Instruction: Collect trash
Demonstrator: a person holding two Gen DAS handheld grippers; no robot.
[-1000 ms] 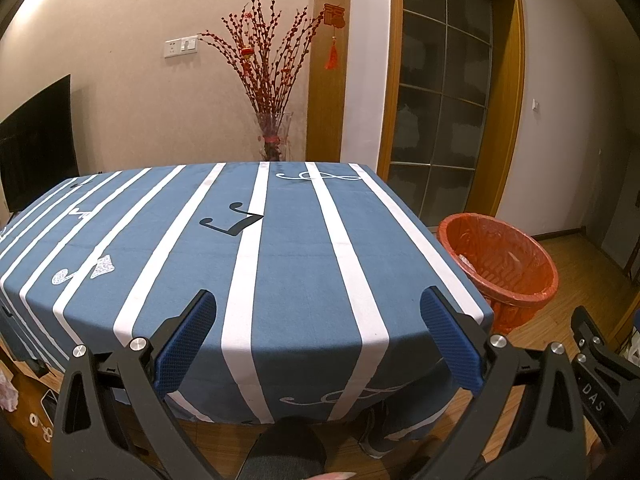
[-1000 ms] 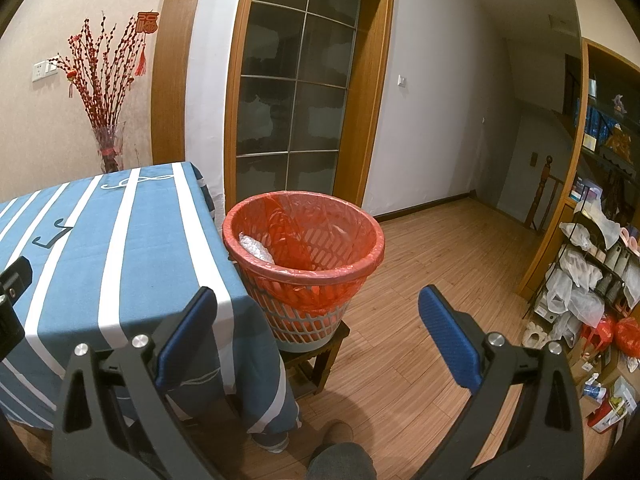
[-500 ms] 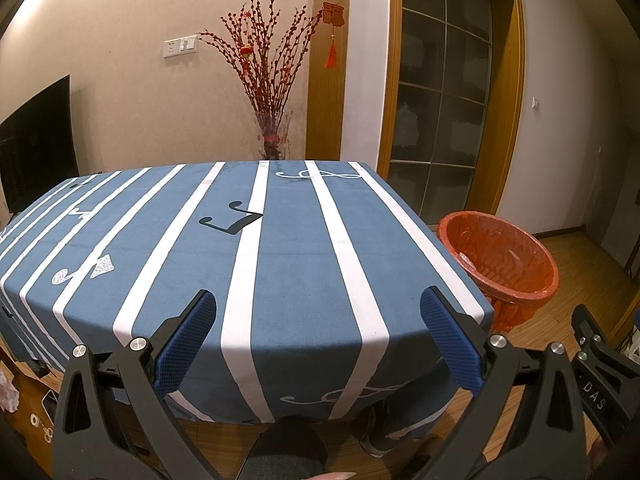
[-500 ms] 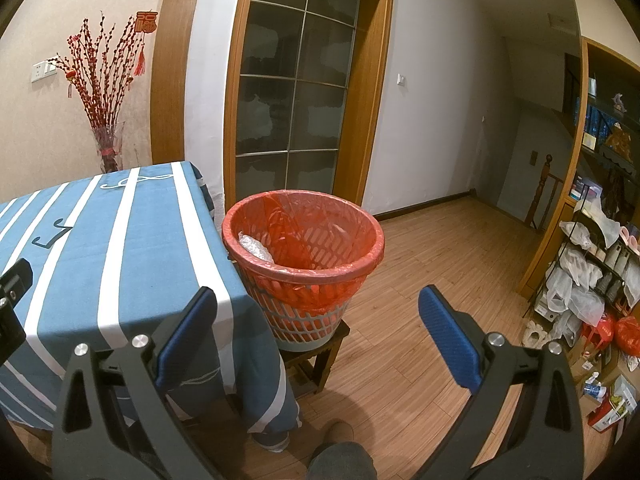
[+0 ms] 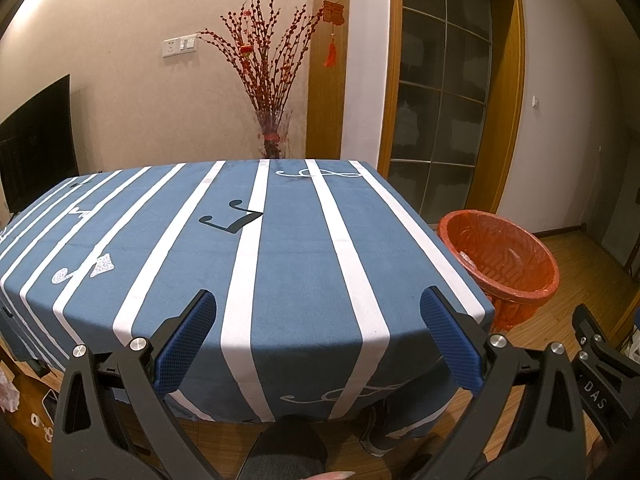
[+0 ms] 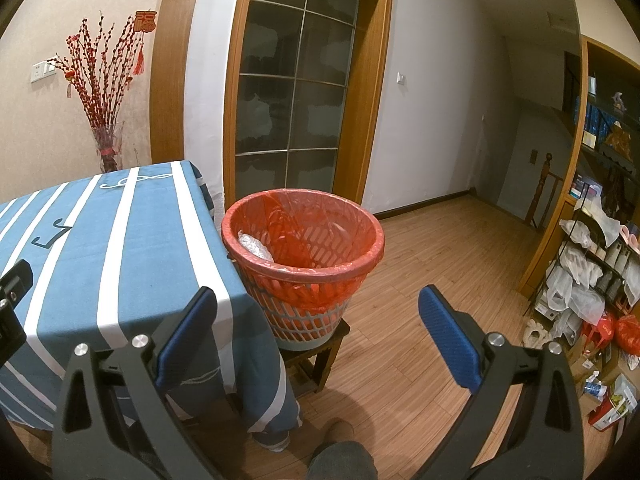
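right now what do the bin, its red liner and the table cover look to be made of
Bin: rigid grey plastic, judging by its moulded lattice slots. Red liner: thin glossy plastic film, translucent and wrinkled over the rim. Table cover: matte woven cloth, probably cotton, draping in soft folds at the corner.

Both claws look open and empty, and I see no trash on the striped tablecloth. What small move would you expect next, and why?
Probably a slow pan of the left claw toward the floor at its left, seeking trash. Both it and the right claw are open and hold nothing, the tablecloth shows only printed motifs, and the red-lined basket already holds a crumpled clear wrapper. Small items lie at the lower-left floor edge.
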